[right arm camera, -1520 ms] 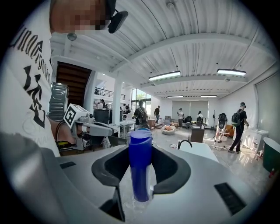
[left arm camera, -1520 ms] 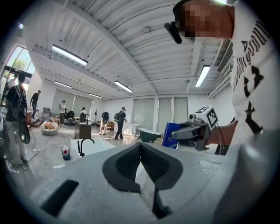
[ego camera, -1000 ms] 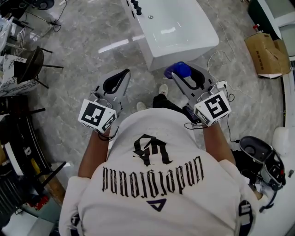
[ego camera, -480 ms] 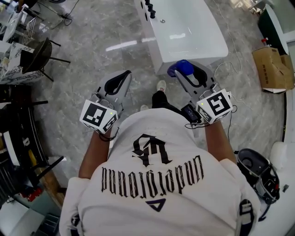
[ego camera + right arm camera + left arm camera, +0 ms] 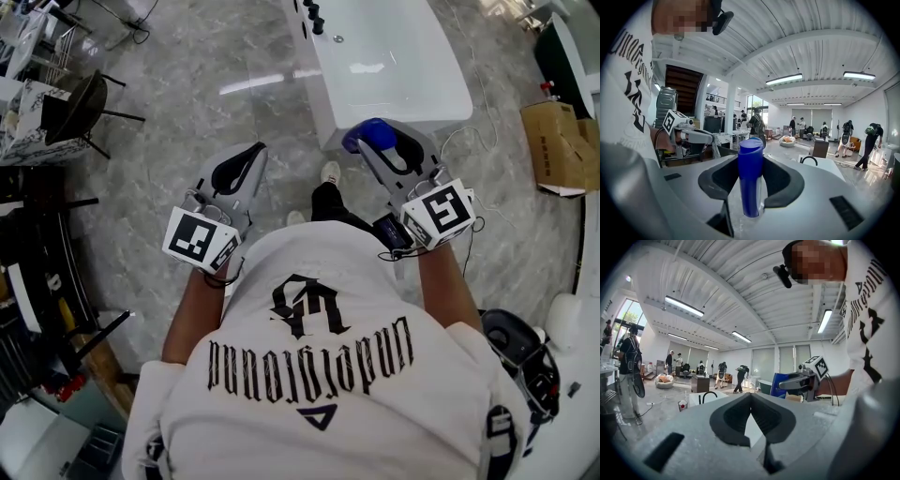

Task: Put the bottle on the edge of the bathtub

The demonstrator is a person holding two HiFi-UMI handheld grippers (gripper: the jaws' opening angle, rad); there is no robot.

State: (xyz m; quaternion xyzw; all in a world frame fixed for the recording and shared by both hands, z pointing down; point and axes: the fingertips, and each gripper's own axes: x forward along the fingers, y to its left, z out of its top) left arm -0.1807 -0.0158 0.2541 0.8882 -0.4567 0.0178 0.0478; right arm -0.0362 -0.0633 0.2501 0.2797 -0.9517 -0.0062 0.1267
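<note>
**Supervisor:** Report status, left side first.

**Operator:** My left gripper is carried over the floor. Its fingers are closed on one another with nothing between them, so it has no part in the placement. My right gripper has its fingers clamped on the blue bottle. The bottle stands upright in the grip, in the air just at the near end of the bathtub. It is not yet over the rim.

**Supervisor:** Failure modes from here?

**Operator:** Three, in my judgement.
1. The tub surface looks glossy. If I set this tall, slim bottle down off-centre or tilted, it will likely slide or tip, either into the tub or onto the floor.
2. If I bring it in too low, its base could strike the tub's outer wall and twist the bottle in the fingers.
3. If I open the fingers before the base is seated, the bottle drops and falls over.

Remedy: clear the rim first, lower the base flat onto it, and release only when the bottle rests there.
</note>
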